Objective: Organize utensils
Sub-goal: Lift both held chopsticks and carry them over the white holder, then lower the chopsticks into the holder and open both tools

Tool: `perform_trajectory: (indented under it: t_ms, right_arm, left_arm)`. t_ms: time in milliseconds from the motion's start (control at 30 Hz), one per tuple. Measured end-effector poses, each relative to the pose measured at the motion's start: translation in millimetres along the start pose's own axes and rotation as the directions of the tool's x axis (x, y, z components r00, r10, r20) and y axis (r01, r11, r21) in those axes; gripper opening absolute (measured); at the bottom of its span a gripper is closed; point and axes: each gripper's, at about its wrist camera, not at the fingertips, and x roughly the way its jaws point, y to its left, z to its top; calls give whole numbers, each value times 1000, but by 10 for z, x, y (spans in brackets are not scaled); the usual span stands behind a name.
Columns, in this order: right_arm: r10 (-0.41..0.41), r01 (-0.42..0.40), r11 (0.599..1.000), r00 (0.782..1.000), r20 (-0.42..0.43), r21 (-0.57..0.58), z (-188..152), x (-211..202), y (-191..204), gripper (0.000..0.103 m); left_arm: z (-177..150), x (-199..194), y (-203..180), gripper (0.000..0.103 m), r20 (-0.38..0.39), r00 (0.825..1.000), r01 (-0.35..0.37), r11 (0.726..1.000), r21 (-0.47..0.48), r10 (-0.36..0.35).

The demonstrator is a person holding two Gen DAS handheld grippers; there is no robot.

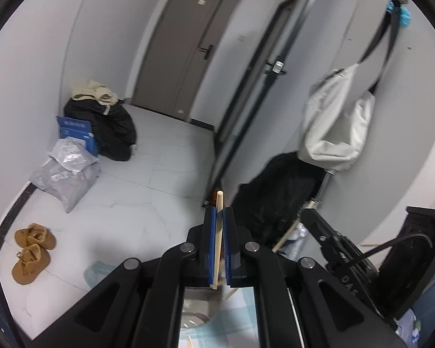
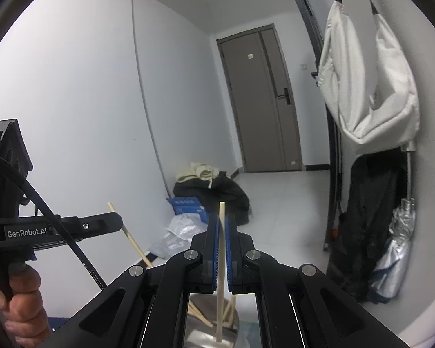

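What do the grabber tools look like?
Both are black plastic with silver round bolts on the arms. The right gripper and the left gripper each have two flat fingers lined with blue ribbed pads. Seen from the side, the left one has white lettering reading GenRobot.AI, a black braided cable, and a handle gripped by a bare hand.

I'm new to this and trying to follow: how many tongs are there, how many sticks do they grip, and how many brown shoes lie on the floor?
Tongs: 2 (left tongs, right tongs)
Gripped chopsticks: 2 (left chopstick, right chopstick)
Brown shoes: 2
Total: 6
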Motion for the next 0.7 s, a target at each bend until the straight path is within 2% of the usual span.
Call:
perform_trajectory:
  t_ms: [167,467,700]
  right_arm:
    - [18,-18,1000,1000,5,14,17,206,-12,3]
    - [17,-17,1000,1000,3,-3,-114,532,24,3]
    - [40,-40,999,999,2,13,-264,638,-14,3]
  left_arm:
    - [36,108,115,2,0,1000,-20,1000,3,20]
    - [5,327,309,2,-52,998,-27,1000,8,27]
    - [-116,400,319,2,-61,997,-34,997,63,38]
